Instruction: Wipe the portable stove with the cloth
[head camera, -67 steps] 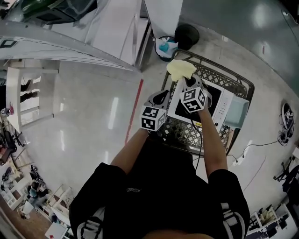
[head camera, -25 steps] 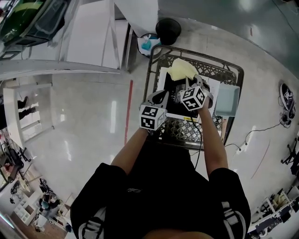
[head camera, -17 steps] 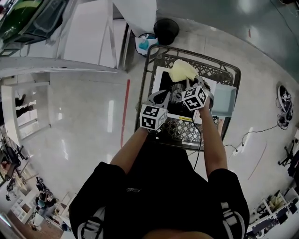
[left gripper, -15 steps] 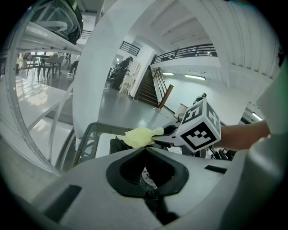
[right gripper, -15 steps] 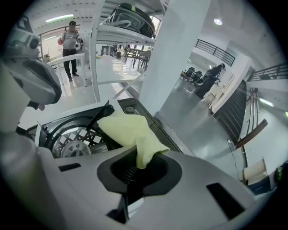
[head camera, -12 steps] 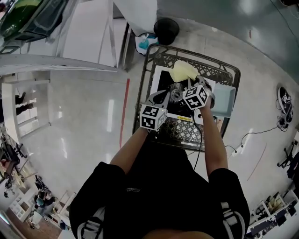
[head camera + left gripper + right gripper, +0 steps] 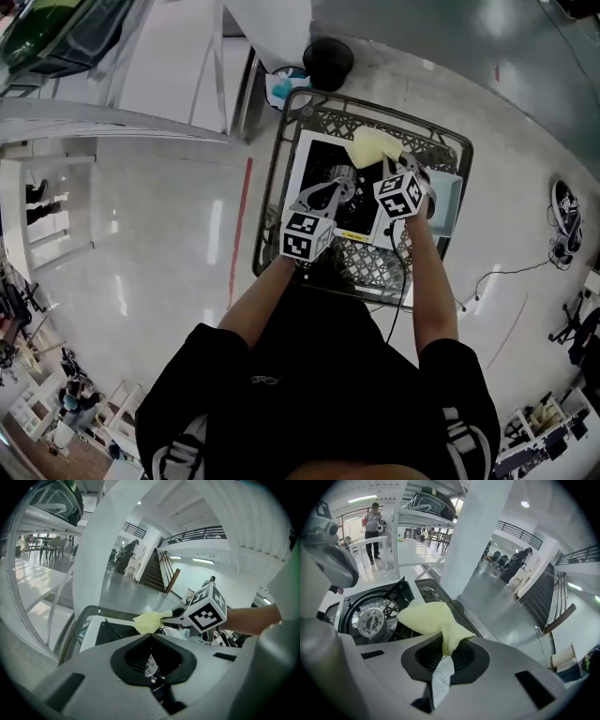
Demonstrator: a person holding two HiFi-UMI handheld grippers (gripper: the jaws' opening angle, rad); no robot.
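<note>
Head view: a wire cart [image 7: 265, 202] holds the portable stove [image 7: 319, 169]. Your right gripper [image 7: 392, 169] is over the stove's far right part, pinching a yellow cloth [image 7: 373, 146]. Your left gripper [image 7: 330, 192] sits over the stove's near left side.

Left gripper view: its jaws look drawn together with nothing between them. The cloth hangs above the stove's far edge.

Right gripper view: the jaws are clamped on the bunched cloth. The round burner [image 7: 372, 618] lies just left of it.
</note>
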